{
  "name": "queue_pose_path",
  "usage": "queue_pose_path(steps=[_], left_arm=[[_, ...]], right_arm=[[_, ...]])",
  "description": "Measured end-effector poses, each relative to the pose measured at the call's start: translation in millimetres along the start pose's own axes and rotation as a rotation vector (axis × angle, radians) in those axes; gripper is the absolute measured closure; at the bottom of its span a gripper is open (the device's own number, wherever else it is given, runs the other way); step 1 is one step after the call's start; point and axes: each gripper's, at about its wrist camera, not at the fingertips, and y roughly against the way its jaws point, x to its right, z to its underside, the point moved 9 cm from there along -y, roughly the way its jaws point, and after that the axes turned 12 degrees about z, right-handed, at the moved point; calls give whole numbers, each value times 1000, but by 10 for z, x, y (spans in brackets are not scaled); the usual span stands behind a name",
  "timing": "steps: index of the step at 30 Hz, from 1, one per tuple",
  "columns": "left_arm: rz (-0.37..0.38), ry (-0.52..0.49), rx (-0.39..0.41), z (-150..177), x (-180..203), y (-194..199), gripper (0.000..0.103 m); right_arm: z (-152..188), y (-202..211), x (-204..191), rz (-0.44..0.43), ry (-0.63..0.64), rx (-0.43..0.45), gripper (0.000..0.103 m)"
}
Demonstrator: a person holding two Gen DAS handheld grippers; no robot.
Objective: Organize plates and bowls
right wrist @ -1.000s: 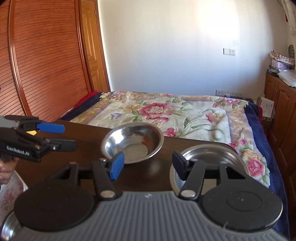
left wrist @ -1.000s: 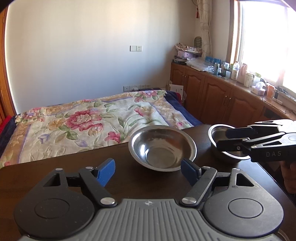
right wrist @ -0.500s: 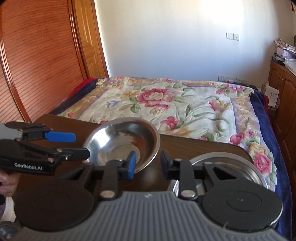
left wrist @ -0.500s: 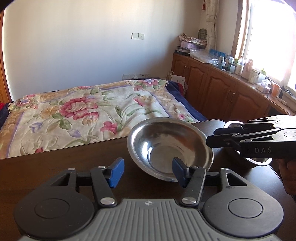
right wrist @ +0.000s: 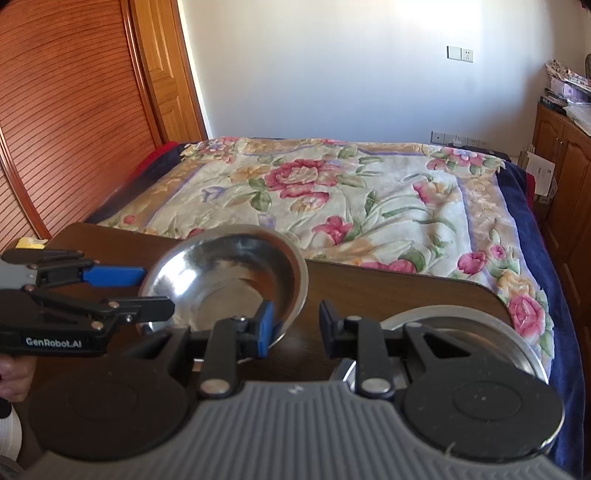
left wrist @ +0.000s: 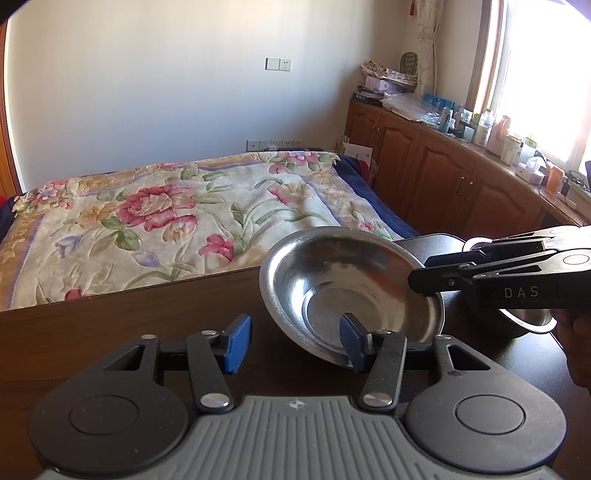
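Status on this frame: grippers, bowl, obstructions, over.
Left gripper closing, steel bowl rim between fingers, not pinched. Right gripper at bowl's other side, grip unclear. Bowl tilted on table. Second bowl beside, nothing blocking.

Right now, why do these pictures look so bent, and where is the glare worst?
Left wrist view: a fisheye lens bows the walls, the window is blown out white, and the steel bowl mirrors the light. Right wrist view: the wooden door curves the same way, a bright sun patch washes out the white wall, and dark corners frame both pictures.
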Motion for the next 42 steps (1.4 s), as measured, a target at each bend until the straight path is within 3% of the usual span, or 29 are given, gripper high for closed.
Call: queue_pose_path(steps=[7, 15, 29, 42], left_arm=[[29, 37, -19, 42, -5, -52, 70], [26, 27, -11, 7, 51, 71, 71], [21, -32, 41, -159, 298, 515, 71], [19, -61, 58, -64, 410, 876, 71]], right_arm=[[10, -73, -65, -25, 3, -31, 74], [13, 2, -81, -51, -21, -29, 81], [-92, 510, -132, -58, -18, 45, 81], [-60, 841, -181, -82, -20, 84, 81]])
